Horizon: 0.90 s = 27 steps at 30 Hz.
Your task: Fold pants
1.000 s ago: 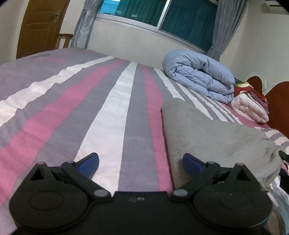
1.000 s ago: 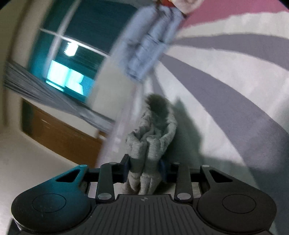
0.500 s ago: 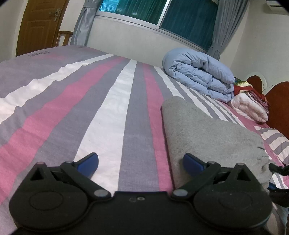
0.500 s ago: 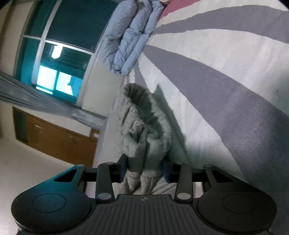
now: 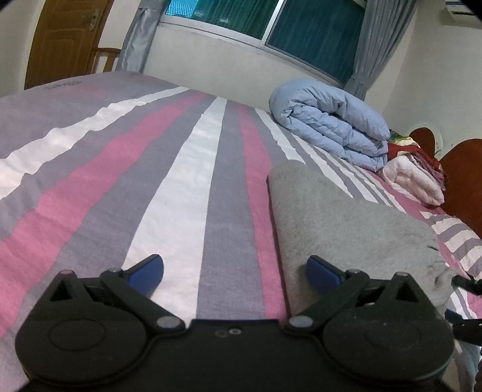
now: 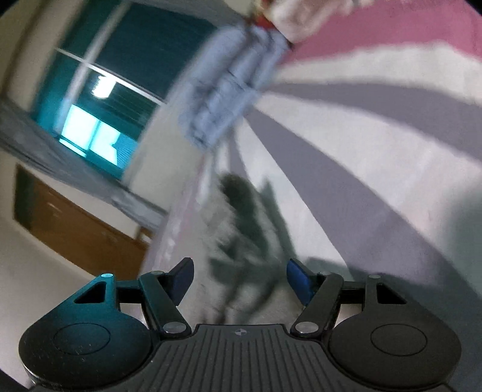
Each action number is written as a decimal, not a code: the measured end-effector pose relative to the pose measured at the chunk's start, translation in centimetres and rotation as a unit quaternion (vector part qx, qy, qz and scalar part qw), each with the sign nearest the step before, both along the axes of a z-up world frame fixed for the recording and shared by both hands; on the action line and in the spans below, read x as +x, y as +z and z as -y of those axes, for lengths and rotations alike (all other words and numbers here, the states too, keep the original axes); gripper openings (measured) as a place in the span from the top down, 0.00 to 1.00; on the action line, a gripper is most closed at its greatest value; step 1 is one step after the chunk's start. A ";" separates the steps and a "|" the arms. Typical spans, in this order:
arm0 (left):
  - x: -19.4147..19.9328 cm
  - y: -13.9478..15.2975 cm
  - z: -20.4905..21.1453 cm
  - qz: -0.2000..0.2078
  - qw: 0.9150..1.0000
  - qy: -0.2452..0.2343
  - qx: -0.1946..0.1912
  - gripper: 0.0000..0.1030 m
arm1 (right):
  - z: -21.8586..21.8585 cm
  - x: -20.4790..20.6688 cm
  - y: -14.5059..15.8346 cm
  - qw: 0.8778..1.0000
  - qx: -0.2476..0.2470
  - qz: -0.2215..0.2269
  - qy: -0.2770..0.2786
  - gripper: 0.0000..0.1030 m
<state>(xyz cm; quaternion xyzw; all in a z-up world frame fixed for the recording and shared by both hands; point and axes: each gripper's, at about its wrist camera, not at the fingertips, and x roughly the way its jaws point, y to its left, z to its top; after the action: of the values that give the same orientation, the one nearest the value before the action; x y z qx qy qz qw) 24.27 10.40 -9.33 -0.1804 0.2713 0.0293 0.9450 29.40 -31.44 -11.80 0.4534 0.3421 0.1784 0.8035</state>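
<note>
The grey pants (image 5: 340, 217) lie folded flat on the striped bed (image 5: 150, 169), right of centre in the left wrist view. My left gripper (image 5: 235, 271) is open and empty, its right finger resting over the pants' left edge. In the blurred right wrist view the pants (image 6: 241, 241) show as a bunched grey heap just ahead. My right gripper (image 6: 239, 277) is open, with the cloth lying loose between its blue pads. Part of the right gripper (image 5: 467, 286) shows at the right edge of the left wrist view.
A rolled light-blue duvet (image 5: 328, 120) and a folded white and red blanket (image 5: 412, 178) lie at the head of the bed by the wooden headboard (image 5: 461, 172). A window with curtains (image 5: 301, 27) and a wooden door (image 5: 66, 39) stand behind.
My right gripper has opened and let go of the bunched pants, and its view has swung and blurred. The left gripper has stayed open and nearly still.
</note>
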 end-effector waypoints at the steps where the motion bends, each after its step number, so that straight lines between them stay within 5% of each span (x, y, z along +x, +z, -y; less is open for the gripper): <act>1: 0.1 -0.1 0.0 -0.003 1.000 0.000 0.000 0.07 | -0.2 0.1 0.0 1.000 -0.002 0.003 0.005 0.34; 5: -0.1 0.4 -0.3 0.003 1.000 0.005 -0.009 0.09 | -0.3 0.0 -0.1 1.000 0.002 0.007 0.012 0.34; 9: 0.5 1.4 -2.0 0.031 0.997 -0.021 -0.063 0.09 | 0.7 0.5 0.0 1.000 0.002 0.010 0.006 0.34; 15: 4.2 0.4 -1.9 -0.012 0.985 -0.122 -0.122 0.15 | 1.4 2.6 -0.5 0.998 0.019 0.007 0.052 0.34; 21: 7.6 -1.5 -1.9 -0.042 0.961 -0.202 -0.183 0.18 | 1.2 4.4 -1.0 0.994 0.026 0.006 0.109 0.34; 27: 11.6 -3.6 -3.4 -0.076 0.939 -0.224 -0.250 0.53 | 0.2 6.0 -1.6 0.990 0.042 0.005 0.132 0.32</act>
<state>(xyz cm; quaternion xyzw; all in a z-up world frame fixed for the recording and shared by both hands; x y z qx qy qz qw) 35.87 13.80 -12.96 -0.3431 0.3740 -0.2383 0.8280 35.37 -31.65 -13.44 0.4367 0.3868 0.2996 0.7549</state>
